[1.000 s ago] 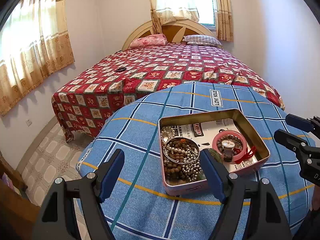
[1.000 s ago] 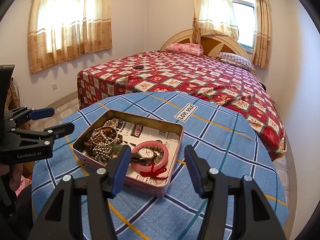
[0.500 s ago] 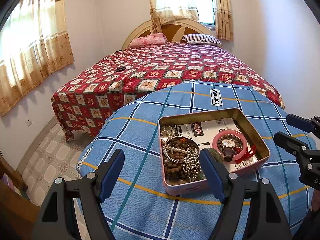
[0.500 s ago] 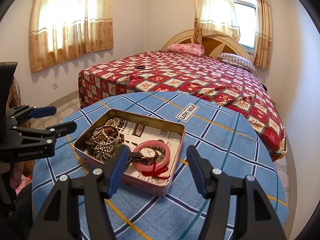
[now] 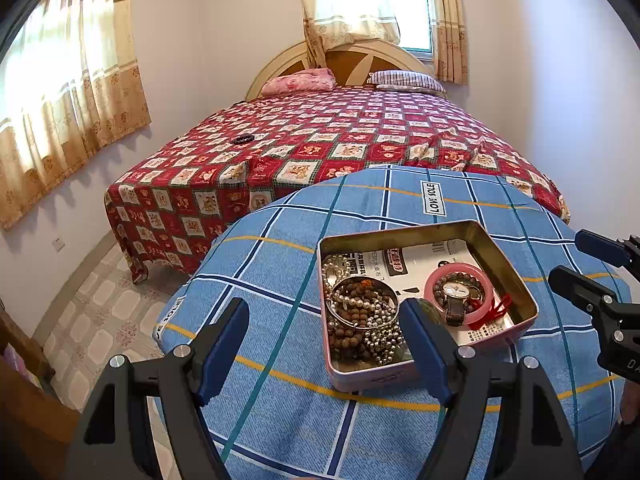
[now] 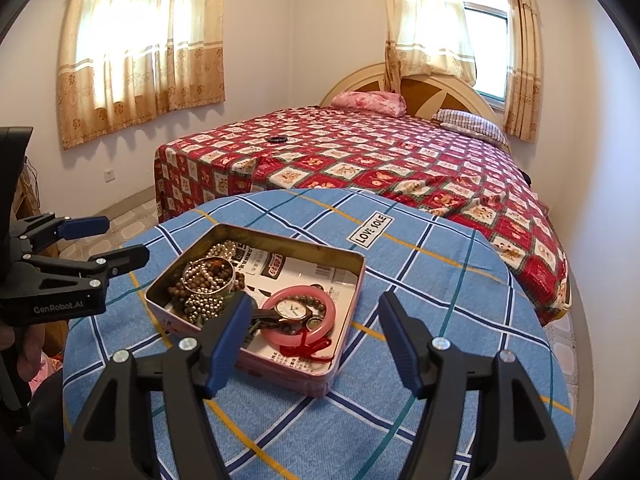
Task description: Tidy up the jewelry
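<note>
A pink metal tin (image 5: 512, 268) (image 6: 352, 280) sits on the round table with a blue checked cloth (image 5: 280, 280) (image 6: 440, 280). Its left part holds brown bead strings, pearl strands and a silver bangle (image 5: 362, 312) (image 6: 208, 276). Its right part holds a pink bangle (image 5: 432, 280) (image 6: 324, 320) around a wristwatch (image 5: 454, 294) (image 6: 294, 310), with a red cord (image 6: 308, 346). My left gripper (image 5: 324, 348) is open and empty, just before the tin's near left side. My right gripper (image 6: 314, 340) is open and empty, above the tin's near right corner.
A bed with a red patterned cover (image 5: 340, 140) (image 6: 380, 160) stands right behind the table; a small dark bracelet (image 5: 244, 139) (image 6: 278, 139) lies on it. Tiled floor (image 5: 100, 300) is to the left. Curtained windows line the walls.
Both grippers stay open and empty. The right wrist view has shifted slightly, with the tin a little lower and nearer. The left view is nearly unchanged.
</note>
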`<state>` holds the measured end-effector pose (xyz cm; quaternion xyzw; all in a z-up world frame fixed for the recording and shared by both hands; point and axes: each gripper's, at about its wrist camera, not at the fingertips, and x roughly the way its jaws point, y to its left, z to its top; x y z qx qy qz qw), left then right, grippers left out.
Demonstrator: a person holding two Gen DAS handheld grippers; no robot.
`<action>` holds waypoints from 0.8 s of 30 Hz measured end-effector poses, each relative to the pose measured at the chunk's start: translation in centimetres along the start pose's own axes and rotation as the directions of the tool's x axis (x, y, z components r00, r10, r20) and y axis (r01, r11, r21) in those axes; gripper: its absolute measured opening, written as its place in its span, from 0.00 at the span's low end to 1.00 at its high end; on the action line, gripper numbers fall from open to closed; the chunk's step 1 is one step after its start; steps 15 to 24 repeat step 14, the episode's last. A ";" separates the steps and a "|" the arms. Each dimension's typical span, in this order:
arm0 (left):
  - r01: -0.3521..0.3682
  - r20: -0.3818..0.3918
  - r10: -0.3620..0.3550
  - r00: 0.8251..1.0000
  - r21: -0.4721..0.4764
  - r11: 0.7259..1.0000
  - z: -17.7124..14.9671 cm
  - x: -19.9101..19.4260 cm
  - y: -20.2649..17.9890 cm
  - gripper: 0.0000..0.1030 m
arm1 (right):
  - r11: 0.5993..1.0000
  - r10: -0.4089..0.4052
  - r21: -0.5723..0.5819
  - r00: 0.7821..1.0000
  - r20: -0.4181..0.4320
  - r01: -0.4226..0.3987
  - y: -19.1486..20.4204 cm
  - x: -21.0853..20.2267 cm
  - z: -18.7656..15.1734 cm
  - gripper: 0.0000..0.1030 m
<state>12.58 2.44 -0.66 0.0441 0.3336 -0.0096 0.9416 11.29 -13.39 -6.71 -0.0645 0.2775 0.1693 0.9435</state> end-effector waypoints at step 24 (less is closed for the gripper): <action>-0.001 -0.003 0.001 1.000 0.013 1.000 -0.5 0.2 -0.2 0.78 | 1.000 -0.012 0.006 1.000 -0.012 0.012 -0.7 0.4 -0.5 0.70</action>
